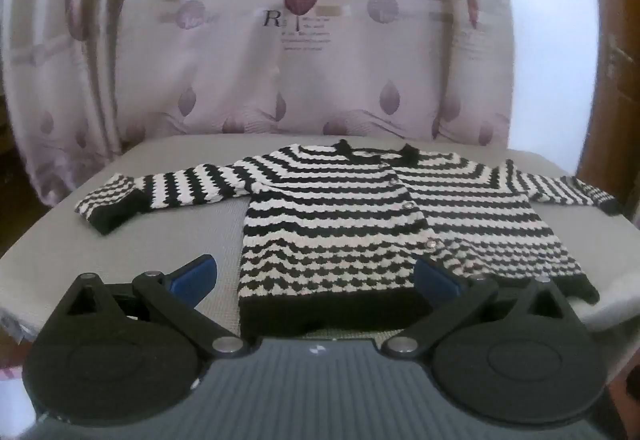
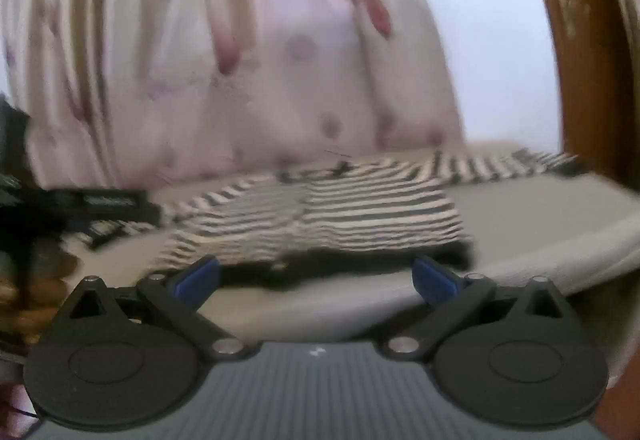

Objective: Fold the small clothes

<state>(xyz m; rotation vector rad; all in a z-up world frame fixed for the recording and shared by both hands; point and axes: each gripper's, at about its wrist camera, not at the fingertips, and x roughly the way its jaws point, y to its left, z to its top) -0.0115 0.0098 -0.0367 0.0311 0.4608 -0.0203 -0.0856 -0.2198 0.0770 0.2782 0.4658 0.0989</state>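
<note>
A small black-and-white striped knitted cardigan point(image 1: 360, 216) lies flat and face up on a grey padded surface point(image 1: 160, 240), both sleeves spread out to the sides and small buttons down its front. My left gripper point(image 1: 316, 276) hovers just before its black bottom hem, jaws wide open, blue fingertips point(image 1: 200, 272) clear of the cloth. In the blurred right wrist view the same cardigan point(image 2: 340, 208) lies ahead. My right gripper point(image 2: 316, 278) stands open in front of the hem with nothing between its fingers.
A pale curtain point(image 1: 300, 40) with purple leaf prints hangs right behind the surface. A brown wooden frame point(image 2: 580, 60) rises at the right. Something dark point(image 2: 108, 204) lies at the surface's left edge in the right wrist view. The rounded front edge point(image 2: 560, 268) drops off.
</note>
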